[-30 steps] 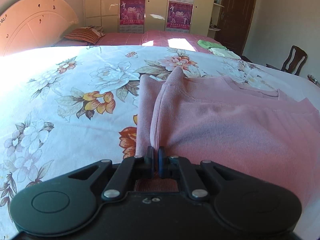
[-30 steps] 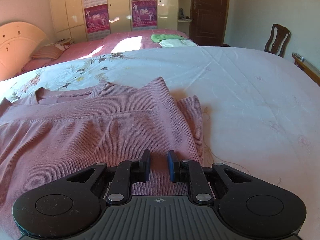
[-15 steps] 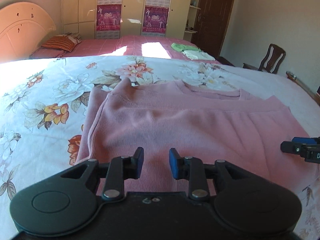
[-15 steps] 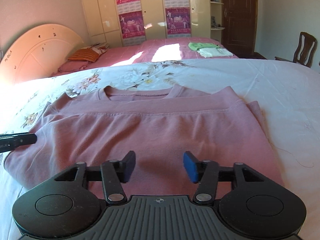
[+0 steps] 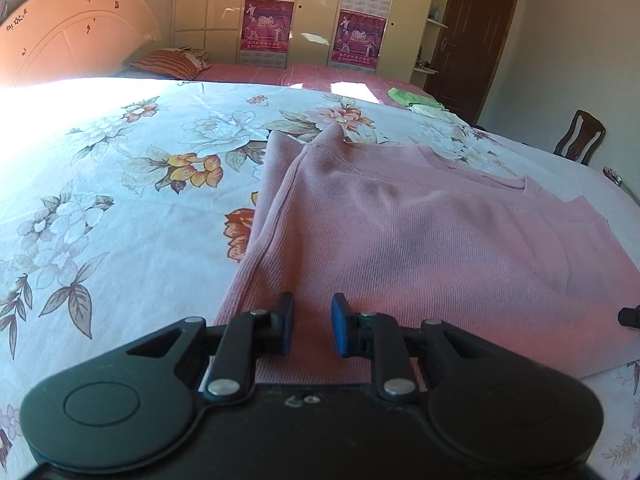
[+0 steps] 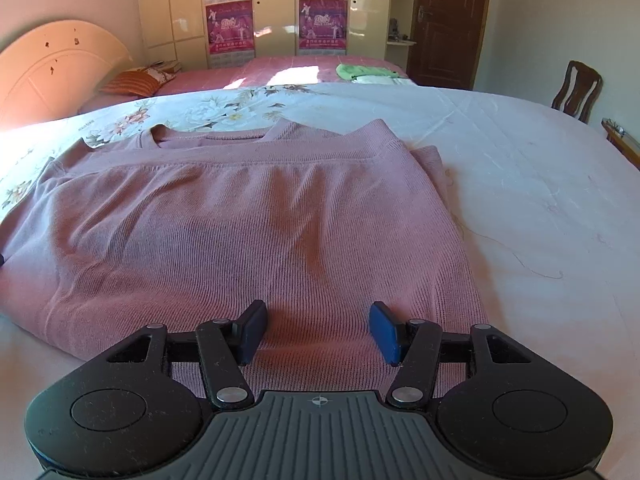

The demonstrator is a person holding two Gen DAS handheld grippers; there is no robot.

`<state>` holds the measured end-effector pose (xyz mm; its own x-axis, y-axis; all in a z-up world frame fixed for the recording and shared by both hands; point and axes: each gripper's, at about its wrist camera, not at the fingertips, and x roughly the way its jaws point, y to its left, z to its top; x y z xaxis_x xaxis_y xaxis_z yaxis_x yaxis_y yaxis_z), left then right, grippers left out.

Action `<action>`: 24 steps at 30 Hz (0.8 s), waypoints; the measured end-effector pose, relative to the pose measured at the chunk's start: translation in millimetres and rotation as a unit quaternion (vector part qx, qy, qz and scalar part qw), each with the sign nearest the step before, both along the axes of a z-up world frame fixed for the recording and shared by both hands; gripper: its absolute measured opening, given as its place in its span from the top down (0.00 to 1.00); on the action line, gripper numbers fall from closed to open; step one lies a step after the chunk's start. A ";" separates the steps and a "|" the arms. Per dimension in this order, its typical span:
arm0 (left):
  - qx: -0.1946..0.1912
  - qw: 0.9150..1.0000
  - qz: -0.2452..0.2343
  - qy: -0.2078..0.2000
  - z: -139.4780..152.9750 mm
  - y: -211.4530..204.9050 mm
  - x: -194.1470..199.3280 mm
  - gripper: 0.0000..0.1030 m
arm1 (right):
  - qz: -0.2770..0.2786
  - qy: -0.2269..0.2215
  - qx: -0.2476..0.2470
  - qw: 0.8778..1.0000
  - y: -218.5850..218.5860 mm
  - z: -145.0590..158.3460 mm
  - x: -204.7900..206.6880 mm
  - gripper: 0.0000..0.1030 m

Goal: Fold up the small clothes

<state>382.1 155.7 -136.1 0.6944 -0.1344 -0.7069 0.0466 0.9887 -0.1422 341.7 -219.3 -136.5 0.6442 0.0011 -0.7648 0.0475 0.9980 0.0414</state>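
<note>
A pink knit sweater lies folded flat on the bed's floral sheet, its sleeves tucked under at the sides. My left gripper hovers over the sweater's near left edge. Its jaws are closing, with a narrow gap and no fabric pinched between the blue pads. My right gripper stands wide open over the near right part of the sweater, gripping nothing. The right gripper's fingertip pokes in at the right edge of the left wrist view.
Plain white sheet spreads to the right of the sweater. Behind is a second bed with a pink cover, a striped pillow and folded green and white clothes. A wooden chair stands at the right wall.
Both grippers have let go of the sweater's side folds and opened; the sweater has settled flat. The left jaws are narrower than half a second ago, and the left gripper has shifted left.
</note>
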 end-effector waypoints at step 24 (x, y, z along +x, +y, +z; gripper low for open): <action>0.000 0.998 -0.056 0.001 -2.2 -59.0 13.8 0.73 | 0.095 -0.004 -0.018 0.995 72.1 -17.0 43.5 0.46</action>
